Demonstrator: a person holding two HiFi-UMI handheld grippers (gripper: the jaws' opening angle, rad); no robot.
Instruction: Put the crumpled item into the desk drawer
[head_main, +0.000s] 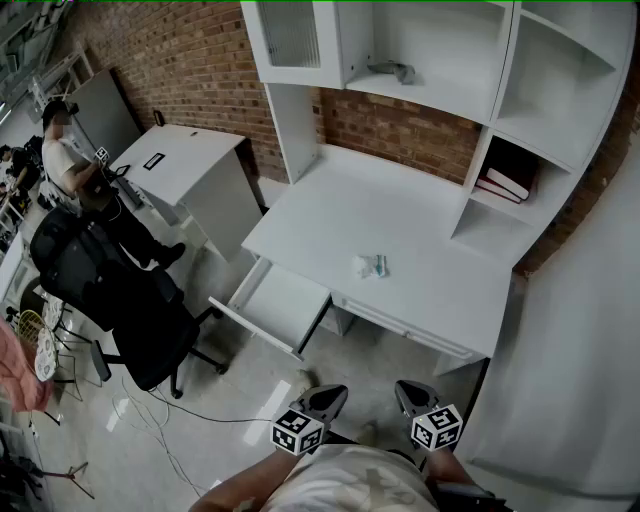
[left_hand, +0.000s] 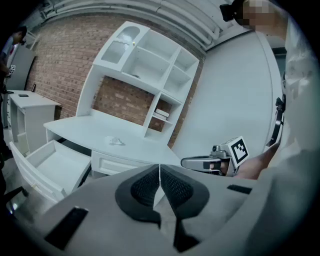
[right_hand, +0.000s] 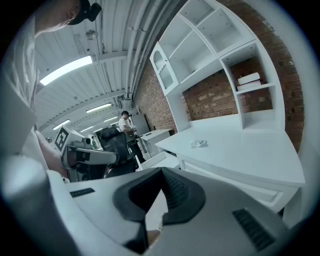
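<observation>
Held low by the body, side by side, tipped slightly down toward the white wooden desk (head_main: 400, 215): left gripper (head_main: 331, 398) and right gripper (head_main: 405, 392), jaws pressed together on nothing (pads meeting in a thin line). Lying near the desktop's front edge, well apart from both: the small crumpled whitish item (head_main: 368, 265). Pulled out at the desk's left end: the shallow white desk drawer (head_main: 258, 325), pale glossy floor (head_main: 250, 390) before it, black office chair (head_main: 130, 300) further left.

Left tongs (head_main: 330, 396): low in head view, held close to person's torso, pointing forward and slightly down. Jaws pressed together, nothing between. Right tongs (head_main: 408, 392): near left tongs, roughly parallel, same slight downward tilt. Jaws closed, empty. Marker cubes face up.
</observation>
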